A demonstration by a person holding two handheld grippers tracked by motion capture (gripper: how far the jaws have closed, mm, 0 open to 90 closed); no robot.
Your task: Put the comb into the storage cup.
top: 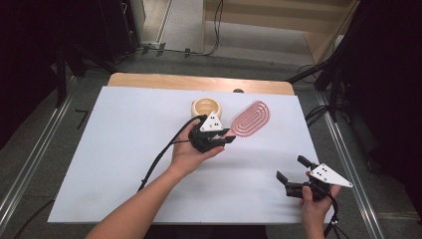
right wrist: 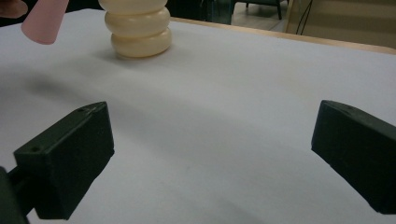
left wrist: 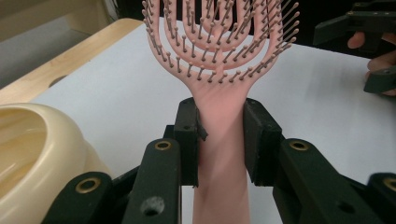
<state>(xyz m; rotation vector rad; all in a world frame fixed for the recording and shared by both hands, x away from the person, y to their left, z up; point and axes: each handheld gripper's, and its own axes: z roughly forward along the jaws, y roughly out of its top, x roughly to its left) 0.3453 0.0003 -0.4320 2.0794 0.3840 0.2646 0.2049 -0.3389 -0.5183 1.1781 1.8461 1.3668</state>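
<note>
A person's left gripper (left wrist: 219, 140) clamps the handle of a pink plastic vented hairbrush with looped ribs and bristles (left wrist: 219, 51), its black jaws pressed to either side of the handle just below the oval head. The brush's long axis runs straight ahead of that gripper, head leading and bristles up, with the handle end passing back between the jaws toward the hand. In the high view the brush head (top: 250, 118) lies just beyond the left gripper (top: 221, 137), and the handle tip seen from the right gripper view looks lifted off the white table sheet (top: 124, 149). A cream ribbed plastic bowl (top: 206, 107) sits close beside the left gripper, on the far side from the other hand. The right gripper (top: 293, 172) hangs well apart, nearer the person, jaws spread wide and empty over bare sheet. The left hand is by far the nearer; any next placement, likely toward the bowl, would turn on swinging that forward-pointing head sideways
</note>
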